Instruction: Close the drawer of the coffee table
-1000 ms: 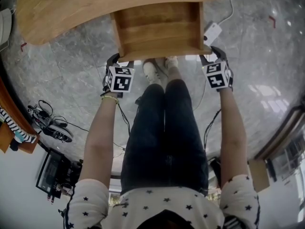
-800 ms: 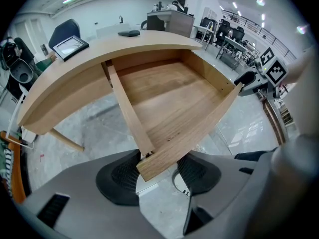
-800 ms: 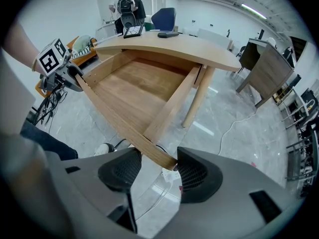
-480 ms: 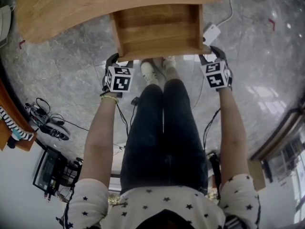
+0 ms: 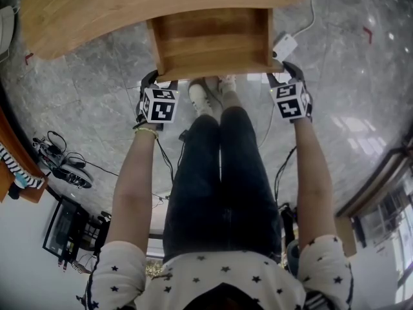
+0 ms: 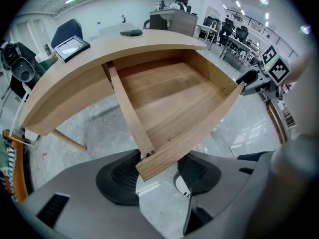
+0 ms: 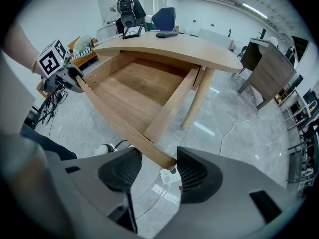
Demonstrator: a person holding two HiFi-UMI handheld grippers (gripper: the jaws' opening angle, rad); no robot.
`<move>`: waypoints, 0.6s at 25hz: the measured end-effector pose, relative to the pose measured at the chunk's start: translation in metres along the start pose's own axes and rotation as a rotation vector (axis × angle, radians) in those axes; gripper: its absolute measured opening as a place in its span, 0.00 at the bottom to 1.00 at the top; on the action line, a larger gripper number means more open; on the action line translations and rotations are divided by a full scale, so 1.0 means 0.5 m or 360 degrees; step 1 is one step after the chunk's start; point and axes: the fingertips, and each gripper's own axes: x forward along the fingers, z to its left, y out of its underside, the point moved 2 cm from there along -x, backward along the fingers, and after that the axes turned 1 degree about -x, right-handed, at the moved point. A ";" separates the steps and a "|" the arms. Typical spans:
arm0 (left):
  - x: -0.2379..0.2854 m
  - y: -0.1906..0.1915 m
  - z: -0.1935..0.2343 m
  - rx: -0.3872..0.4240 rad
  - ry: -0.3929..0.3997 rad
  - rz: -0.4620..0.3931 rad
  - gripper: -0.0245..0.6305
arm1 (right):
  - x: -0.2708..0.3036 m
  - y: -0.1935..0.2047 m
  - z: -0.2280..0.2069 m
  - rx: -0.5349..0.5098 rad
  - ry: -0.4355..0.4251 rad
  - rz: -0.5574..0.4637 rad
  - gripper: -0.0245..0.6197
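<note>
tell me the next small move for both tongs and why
Probably push both tongs forward evenly, sliding the drawer in under the table. The drawer stands pulled far out and empty. The left tongs and right tongs each straddle one end of its front board, jaws apart, so an even shove should keep it from skewing.

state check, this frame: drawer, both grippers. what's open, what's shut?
drawer: open, pulled out of the coffee table, nothing inside.
left gripper: open, jaws apart on either side of the drawer front's left corner.
right gripper: open, jaws apart on either side of the drawer front's right corner.
</note>
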 end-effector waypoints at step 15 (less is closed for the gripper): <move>0.004 -0.024 0.010 -0.0005 -0.0024 -0.0014 0.41 | 0.005 -0.021 -0.020 -0.0001 -0.0004 -0.0007 0.40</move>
